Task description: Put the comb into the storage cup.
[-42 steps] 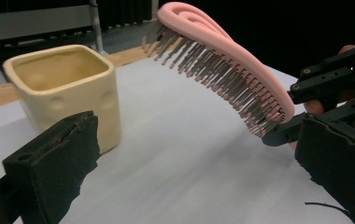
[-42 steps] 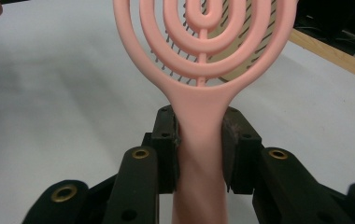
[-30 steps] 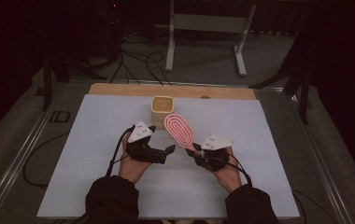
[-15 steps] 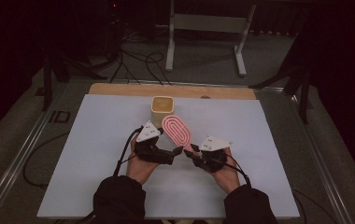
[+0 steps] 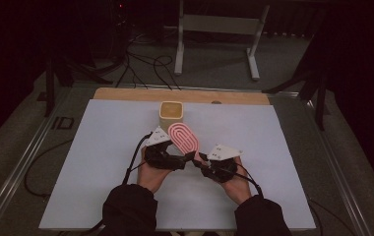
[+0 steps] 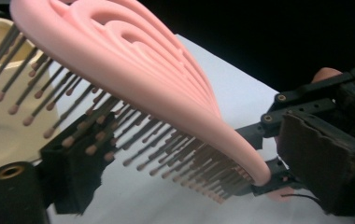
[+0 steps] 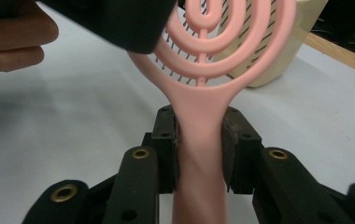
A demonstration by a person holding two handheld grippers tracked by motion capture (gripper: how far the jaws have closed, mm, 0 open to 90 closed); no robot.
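Closing since earlier, left claw [image 5: 187, 160] straddles one pink brush [image 5: 183, 138]; right claw [image 5: 198, 163] clamps its handle.

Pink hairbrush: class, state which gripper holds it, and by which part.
The right gripper clamps the pink hairbrush by its handle. The left gripper, whose jaws have just been closing, straddles the brush head without a clear grip.

Pink vented hairbrush [image 5: 183, 138], tilted, bristles down

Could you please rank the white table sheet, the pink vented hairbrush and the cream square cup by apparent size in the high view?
1. White table sheet
2. Pink vented hairbrush
3. Cream square cup, close to the brush; unsure.
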